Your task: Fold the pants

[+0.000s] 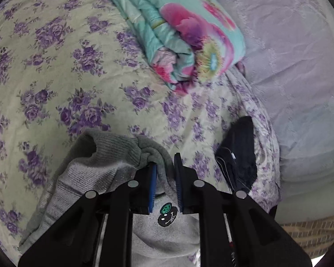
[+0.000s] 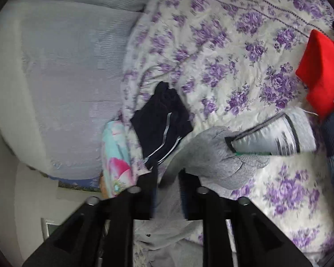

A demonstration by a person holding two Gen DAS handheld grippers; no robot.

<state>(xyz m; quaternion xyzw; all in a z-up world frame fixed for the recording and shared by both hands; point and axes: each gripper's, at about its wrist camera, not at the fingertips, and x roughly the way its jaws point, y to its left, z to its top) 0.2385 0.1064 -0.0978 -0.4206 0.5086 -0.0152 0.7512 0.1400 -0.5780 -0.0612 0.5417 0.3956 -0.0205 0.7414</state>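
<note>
Grey fleece pants (image 1: 113,169) with a ribbed cuff and a small black and green patch (image 1: 168,214) lie on a bed. My left gripper (image 1: 164,166) is shut on a fold of the grey cloth, its blue pads pinching it. In the right wrist view the grey pants (image 2: 211,155) stretch away from my right gripper (image 2: 168,175), which is shut on the grey cloth. The far end of the pants (image 2: 276,133) shows grey and white panels with dark trim.
The bed has a cream sheet with purple roses (image 1: 55,71). A rolled teal and pink quilt (image 1: 178,33) lies ahead. A lavender blanket (image 1: 289,55) is at right. Folded navy pants with white stripes (image 2: 162,122) lie close by. A red garment (image 2: 318,71) lies at far right.
</note>
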